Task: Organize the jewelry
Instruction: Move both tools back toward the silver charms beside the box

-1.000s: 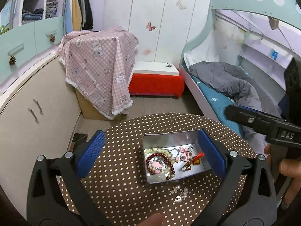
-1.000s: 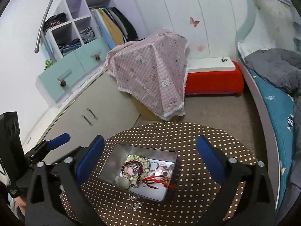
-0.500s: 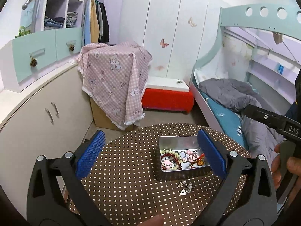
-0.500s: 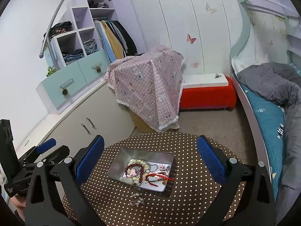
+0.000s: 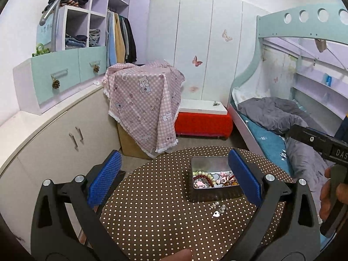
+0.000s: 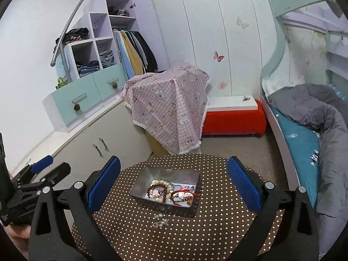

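A shiny metal tin holds bead bracelets and a red cord bracelet. It rests on a round table with a brown polka-dot cloth. A small pearl and silver piece of jewelry lies loose on the cloth just in front of the tin. My left gripper is open, raised well above the table, with nothing between its blue pads. My right gripper is open too, high over the tin and holding nothing.
A pink checked cloth drapes a box behind the table. A red bench stands beyond it. Cream cabinets run along the left, and a bed with a grey quilt lies on the right. A hand grips the right tool.
Both grippers have pulled up and back from the table, so the tin and jewelry look smaller and farther. Both stayed open, and nothing on the table moved.
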`<state>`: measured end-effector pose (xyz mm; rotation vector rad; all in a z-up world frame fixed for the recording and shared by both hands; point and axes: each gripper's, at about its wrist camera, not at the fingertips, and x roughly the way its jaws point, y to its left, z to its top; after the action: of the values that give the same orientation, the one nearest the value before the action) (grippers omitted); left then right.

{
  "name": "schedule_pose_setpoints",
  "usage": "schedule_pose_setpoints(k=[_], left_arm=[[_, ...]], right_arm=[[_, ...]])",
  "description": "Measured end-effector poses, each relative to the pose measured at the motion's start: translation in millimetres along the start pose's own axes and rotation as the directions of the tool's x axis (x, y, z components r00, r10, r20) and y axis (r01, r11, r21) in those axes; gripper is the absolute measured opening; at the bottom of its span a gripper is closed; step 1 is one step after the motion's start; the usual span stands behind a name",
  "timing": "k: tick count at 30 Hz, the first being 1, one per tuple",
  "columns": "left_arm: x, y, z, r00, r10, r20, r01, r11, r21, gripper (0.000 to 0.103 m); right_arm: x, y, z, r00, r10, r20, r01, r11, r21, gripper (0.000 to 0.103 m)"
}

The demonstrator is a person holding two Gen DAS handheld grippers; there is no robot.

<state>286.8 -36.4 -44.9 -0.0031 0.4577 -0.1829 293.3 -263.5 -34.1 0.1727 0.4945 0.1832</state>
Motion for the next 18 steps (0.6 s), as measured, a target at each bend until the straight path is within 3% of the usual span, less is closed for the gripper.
schedule_pose_setpoints(k=[12, 18], left_arm=[[-37, -1, -16, 0.998, 0.024, 0.058, -0.023, 1.000, -0.011, 0.096], [-43, 4, -38, 0.998, 0.034, 0.057, -0.032, 0.999, -0.021, 0.096]], right_arm=[[-37, 11, -26, 0.997, -0.059, 0.042, 0.061, 0.997, -0.049, 0.095], [-25, 10, -59, 0.996, -0.083, -0.032, 0.080, 0.995, -0.065, 0.095]])
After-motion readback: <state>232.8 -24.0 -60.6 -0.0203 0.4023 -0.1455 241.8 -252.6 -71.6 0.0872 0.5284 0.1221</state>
